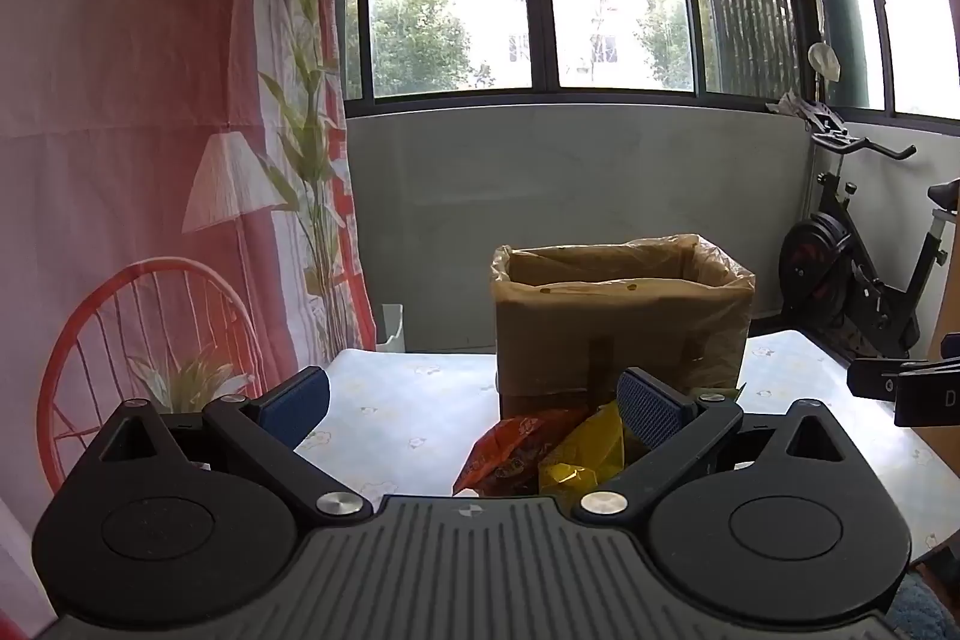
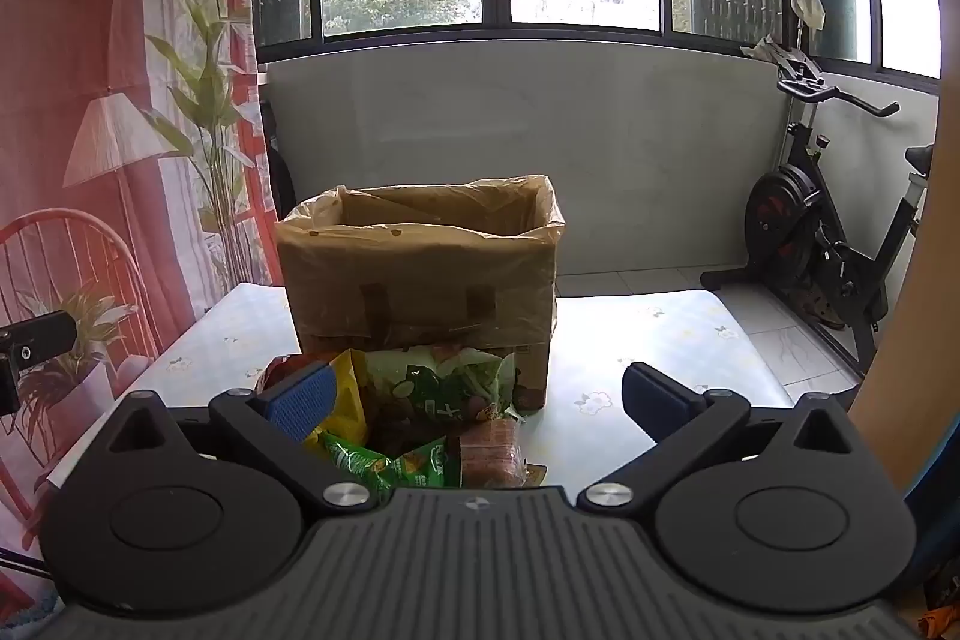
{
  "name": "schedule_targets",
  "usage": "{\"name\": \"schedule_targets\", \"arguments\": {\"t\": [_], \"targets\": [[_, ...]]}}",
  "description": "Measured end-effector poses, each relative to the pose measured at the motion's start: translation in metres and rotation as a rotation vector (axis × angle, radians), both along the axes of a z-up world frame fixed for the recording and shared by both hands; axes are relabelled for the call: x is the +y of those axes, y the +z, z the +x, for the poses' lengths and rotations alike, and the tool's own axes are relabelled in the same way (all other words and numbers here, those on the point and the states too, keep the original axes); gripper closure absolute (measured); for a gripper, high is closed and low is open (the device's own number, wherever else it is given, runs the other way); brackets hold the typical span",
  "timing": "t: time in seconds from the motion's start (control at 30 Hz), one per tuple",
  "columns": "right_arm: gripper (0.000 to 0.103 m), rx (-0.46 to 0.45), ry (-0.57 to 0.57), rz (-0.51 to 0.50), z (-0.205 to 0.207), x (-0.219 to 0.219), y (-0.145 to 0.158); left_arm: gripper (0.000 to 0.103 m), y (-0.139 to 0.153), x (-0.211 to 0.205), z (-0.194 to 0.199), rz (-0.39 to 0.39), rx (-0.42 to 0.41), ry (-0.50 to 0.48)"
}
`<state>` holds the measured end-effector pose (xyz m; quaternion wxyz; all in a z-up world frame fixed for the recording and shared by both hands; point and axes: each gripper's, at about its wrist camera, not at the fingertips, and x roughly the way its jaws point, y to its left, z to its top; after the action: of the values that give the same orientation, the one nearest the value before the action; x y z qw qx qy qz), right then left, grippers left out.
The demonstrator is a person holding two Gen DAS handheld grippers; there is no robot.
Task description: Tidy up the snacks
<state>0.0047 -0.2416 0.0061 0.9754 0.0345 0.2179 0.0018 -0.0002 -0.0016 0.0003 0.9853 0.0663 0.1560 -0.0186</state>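
Observation:
A cardboard box [image 1: 621, 322] lined with clear plastic stands open-topped on the table; it also shows in the right wrist view [image 2: 420, 268]. A pile of snack packets lies in front of it: a red-orange packet [image 1: 510, 454] and a yellow packet [image 1: 585, 451], and in the right wrist view a yellow packet [image 2: 348, 400], green packets [image 2: 444, 385] and a brown packet [image 2: 489, 454]. My left gripper [image 1: 474, 403] is open and empty above the table, short of the pile. My right gripper [image 2: 480, 400] is open and empty, over the pile's near side.
The table [image 2: 660, 358] has a pale floral cover. A printed curtain [image 1: 150, 160] hangs at the left. An exercise bike [image 2: 822, 244] stands at the right by the window wall. The other gripper's tip shows at the right edge [image 1: 906, 382] and at the left edge [image 2: 30, 346].

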Motion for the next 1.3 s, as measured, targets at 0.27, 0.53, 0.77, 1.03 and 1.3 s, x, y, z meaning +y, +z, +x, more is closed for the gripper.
{"name": "schedule_targets", "arguments": {"t": [0.27, 0.53, 0.77, 1.03, 1.3], "targets": [[0.0, -0.002, -0.009, -0.004, 0.0, 0.0, -0.001, 0.0, 0.009, 0.011, -0.004, -0.025, -0.012, 0.011], [0.0, -0.002, -0.007, -0.003, 0.0, 0.0, -0.006, 0.0, 0.002, 0.006, -0.005, -0.026, -0.022, 0.025], [0.0, 0.001, -0.006, -0.002, -0.001, -0.001, -0.002, 0.0, 0.0, 0.006, -0.005, -0.029, -0.022, 0.025], [0.0, -0.001, -0.006, -0.002, -0.001, -0.001, -0.002, 0.0, 0.001, 0.006, -0.005, -0.029, -0.021, 0.026], [0.0, -0.001, -0.007, -0.002, -0.001, -0.001, -0.002, 0.0, 0.001, 0.007, -0.005, -0.029, -0.022, 0.027]]}}
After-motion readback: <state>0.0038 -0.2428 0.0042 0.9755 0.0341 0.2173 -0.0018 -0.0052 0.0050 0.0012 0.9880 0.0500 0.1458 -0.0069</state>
